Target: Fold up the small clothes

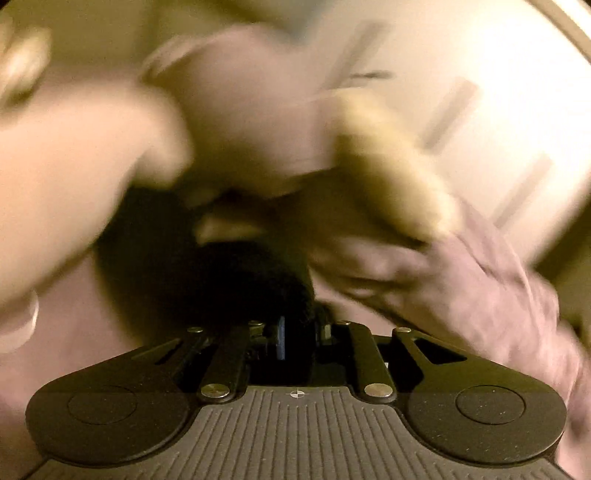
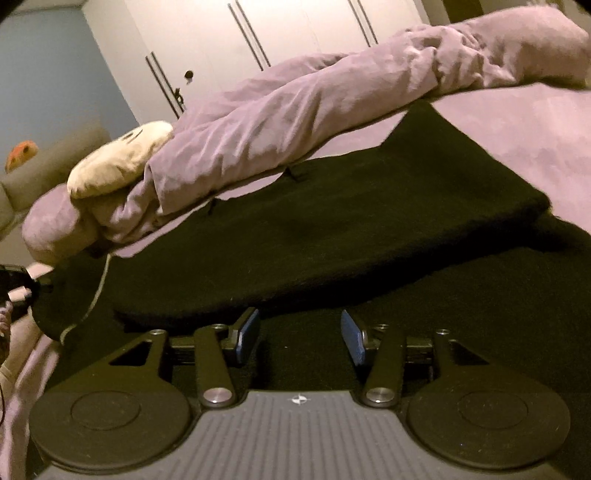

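The bed (image 2: 535,122), covered in a lilac sheet, carries everything here. Along its far edge in the right wrist view lies a long rumpled lilac duvet (image 2: 295,110), rolled into a ridge, with a cream pillow (image 2: 118,158) tucked against its left end. Behind them stand white wardrobe doors (image 2: 258,33) with 2 pairs of slim bar handles. No container shows in either view.

The black garment (image 2: 332,229) is spread across the near part of the bed, 1 layer folded over another, its far edge touching the foot of the duvet ridge. A thin pale cord (image 2: 96,291) runs down over its left end.

The right gripper (image 2: 299,336) hovers just over the garment's near edge, its jaws wide apart, blue pads (image 2: 248,328) facing each other, with nothing between them.

The left wrist view is heavily smeared by motion. There the left gripper (image 1: 291,339) has its jaws drawn together on a dark bunch of the black garment (image 1: 236,273), which rises from the fingertips; lilac bedding and a cream shape blur behind it
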`<state>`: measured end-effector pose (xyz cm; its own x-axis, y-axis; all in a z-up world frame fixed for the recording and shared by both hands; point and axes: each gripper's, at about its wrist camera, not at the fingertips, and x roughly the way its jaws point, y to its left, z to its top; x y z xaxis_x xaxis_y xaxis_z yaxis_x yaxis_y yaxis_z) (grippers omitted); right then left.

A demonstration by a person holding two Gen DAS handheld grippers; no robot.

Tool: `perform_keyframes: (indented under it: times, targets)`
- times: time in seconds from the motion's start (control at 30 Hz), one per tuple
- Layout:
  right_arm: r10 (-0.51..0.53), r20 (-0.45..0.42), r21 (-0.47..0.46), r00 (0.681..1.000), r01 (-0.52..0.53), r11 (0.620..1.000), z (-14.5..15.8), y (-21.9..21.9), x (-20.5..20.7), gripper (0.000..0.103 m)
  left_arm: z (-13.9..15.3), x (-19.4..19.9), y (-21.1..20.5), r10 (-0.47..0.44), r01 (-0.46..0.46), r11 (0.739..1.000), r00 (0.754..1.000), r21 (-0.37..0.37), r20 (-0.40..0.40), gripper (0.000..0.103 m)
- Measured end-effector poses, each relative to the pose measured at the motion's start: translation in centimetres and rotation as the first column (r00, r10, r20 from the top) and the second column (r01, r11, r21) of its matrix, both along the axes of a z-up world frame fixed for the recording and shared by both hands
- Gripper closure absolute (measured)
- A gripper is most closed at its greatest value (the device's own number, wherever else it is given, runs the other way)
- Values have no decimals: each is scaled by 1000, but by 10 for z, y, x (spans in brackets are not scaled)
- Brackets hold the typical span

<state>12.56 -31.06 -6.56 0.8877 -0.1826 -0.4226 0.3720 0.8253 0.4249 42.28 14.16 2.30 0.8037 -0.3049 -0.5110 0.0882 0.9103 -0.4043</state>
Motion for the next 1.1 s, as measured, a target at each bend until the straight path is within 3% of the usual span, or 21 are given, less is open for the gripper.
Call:
perform_keyframes:
  times: [0.07, 0.17, 0.23, 0.3, 0.37, 0.4, 0.43, 0.47, 0.57, 0.67, 0.73, 0.77, 0.83, 0.9, 0.97, 1.1]
  targets:
    - [-11, 10, 11, 1000, 11, 1000, 2, -1, -9, 54, 34, -29, -56, -133, 112, 980, 983, 163, 127, 87]
    - [-27, 28, 32, 999, 26, 999, 7, -2, -25, 54, 55, -75, -141, -373, 312, 905, 909, 290, 186, 87]
    - [-40, 40, 46, 998, 38, 998, 12, -3, -38, 54, 46, -107, -198, -515, 440, 822, 845, 361, 144, 84]
    - [-53, 52, 58, 997, 50, 997, 18, -6, -53, 54, 20, -142, -253, -627, 516, 688, 777, 510, 59, 76]
    - [-55, 57, 60, 997, 51, 997, 24, -9, -66, 53, -13, -170, -289, -662, 566, 573, 746, 592, -72, 74]
    - [-57, 58, 49, 997, 54, 997, 28, -11, -72, 52, -27, -182, -298, -674, 598, 535, 728, 596, -125, 74]
    - [-57, 62, 36, 996, 55, 998, 32, -13, -78, 50, -39, -195, -300, -674, 614, 532, 724, 584, -147, 72]
    - [-52, 66, 25, 996, 51, 998, 36, -16, -82, 49, -47, -203, -296, -665, 617, 549, 731, 564, -152, 64]
    - [-33, 78, 30, 996, 30, 999, 43, -26, -85, 47, -55, -221, -265, -582, 567, 667, 802, 483, -138, 42]
    - [11, 92, 102, 996, -20, 995, 44, -32, -68, 47, -58, -227, -221, -440, 452, 789, 888, 415, -132, 41]
    - [50, 86, 135, 995, -61, 989, 43, -27, -45, 47, -57, -229, -190, -360, 384, 850, 923, 361, -135, 39]
    - [59, 57, 109, 997, -65, 992, 45, -20, -31, 47, -56, -229, -177, -328, 356, 866, 935, 353, -138, 38]
    - [121, 15, -46, 993, -120, 992, 57, 9, -2, 47, -55, -230, -153, -250, 283, 896, 958, 343, -136, 37]
    - [168, -55, -229, 984, -176, 957, 69, 45, 33, 46, -56, -232, -133, -215, 252, 921, 965, 296, -152, 37]
    - [208, -130, -376, 970, -242, 894, 74, 79, 76, 46, -55, -234, -119, -195, 235, 937, 966, 259, -170, 37]
    - [189, -332, -566, 924, -356, 744, 64, 131, 153, 48, -55, -252, -94, -174, 215, 950, 966, 225, -190, 37]
